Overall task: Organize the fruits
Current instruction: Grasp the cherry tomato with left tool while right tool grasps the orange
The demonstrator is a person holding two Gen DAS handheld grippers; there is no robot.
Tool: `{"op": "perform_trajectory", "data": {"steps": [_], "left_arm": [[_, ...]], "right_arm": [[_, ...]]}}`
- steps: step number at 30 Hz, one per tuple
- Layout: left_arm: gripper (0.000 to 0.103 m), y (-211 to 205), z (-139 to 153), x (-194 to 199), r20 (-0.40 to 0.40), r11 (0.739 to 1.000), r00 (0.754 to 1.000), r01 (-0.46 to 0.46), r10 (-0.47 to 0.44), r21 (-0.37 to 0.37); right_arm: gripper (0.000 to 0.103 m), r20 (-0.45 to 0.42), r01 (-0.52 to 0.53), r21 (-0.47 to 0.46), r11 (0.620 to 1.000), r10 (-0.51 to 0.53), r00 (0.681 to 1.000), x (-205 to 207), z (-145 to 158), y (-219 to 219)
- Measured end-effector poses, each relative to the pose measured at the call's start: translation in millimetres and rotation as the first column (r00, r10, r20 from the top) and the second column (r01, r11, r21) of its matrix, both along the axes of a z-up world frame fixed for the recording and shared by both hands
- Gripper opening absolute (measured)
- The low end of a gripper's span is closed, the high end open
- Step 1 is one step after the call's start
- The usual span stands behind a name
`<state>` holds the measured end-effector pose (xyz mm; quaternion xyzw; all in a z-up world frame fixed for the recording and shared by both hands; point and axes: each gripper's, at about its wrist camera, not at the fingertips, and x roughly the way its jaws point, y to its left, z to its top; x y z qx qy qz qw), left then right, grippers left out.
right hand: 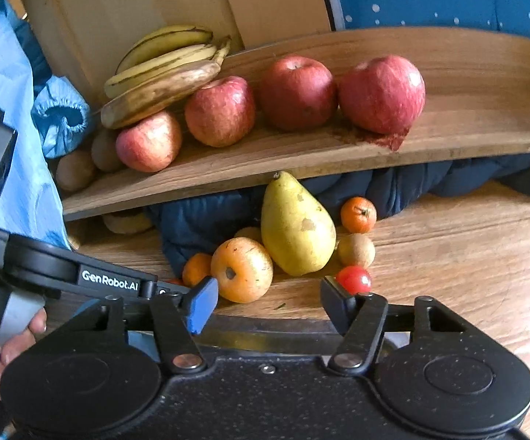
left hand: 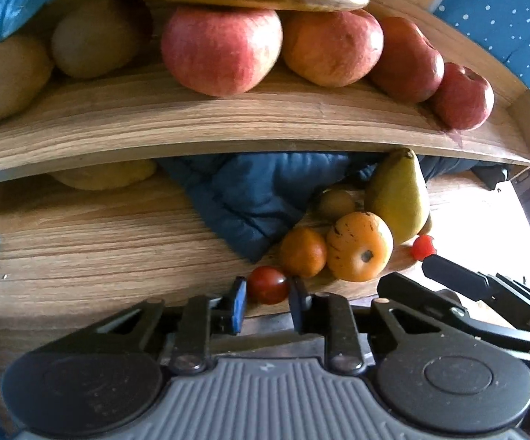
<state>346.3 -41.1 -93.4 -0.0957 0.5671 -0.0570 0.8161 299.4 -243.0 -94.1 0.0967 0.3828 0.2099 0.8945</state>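
My left gripper [left hand: 269, 286] is shut on a small red cherry tomato [left hand: 268, 285], low over the wooden tabletop [left hand: 81, 249]. Just behind it lie a mandarin [left hand: 302, 252], an orange-yellow round fruit [left hand: 359, 251] and a green-yellow pear [left hand: 398, 198]. In the right wrist view my right gripper [right hand: 268, 286] stands half open in front of the same pile. The orange-yellow fruit [right hand: 242, 269] sits just beyond its blue left pad. A second cherry tomato [right hand: 354, 279] lies against its right fingertip, not gripped. The pear [right hand: 296, 225] stands behind.
A raised wooden shelf [right hand: 466, 117] carries several red apples [right hand: 298, 91], bananas [right hand: 162, 62] and kiwis [left hand: 8, 77]. Under it lies a dark blue quilted cloth [left hand: 250, 198]. A kiwi [right hand: 356, 250] and another mandarin [right hand: 358, 215] sit by the pear. A hand [right hand: 8, 337] and a light blue sleeve [right hand: 4, 110] are at the left.
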Motion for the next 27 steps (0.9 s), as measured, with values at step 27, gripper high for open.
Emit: {"op": "perform_trajectory", "data": {"steps": [27], "left_arm": [[0.026,23.2,-0.4,2.5,0.001,0.997,0.997,-0.072,0.072,0.019]], "right_arm": [[0.053,-0.144,0.067,0.106,0.992,-0.052,0.988,30.2,-17.2,18.6]]}}
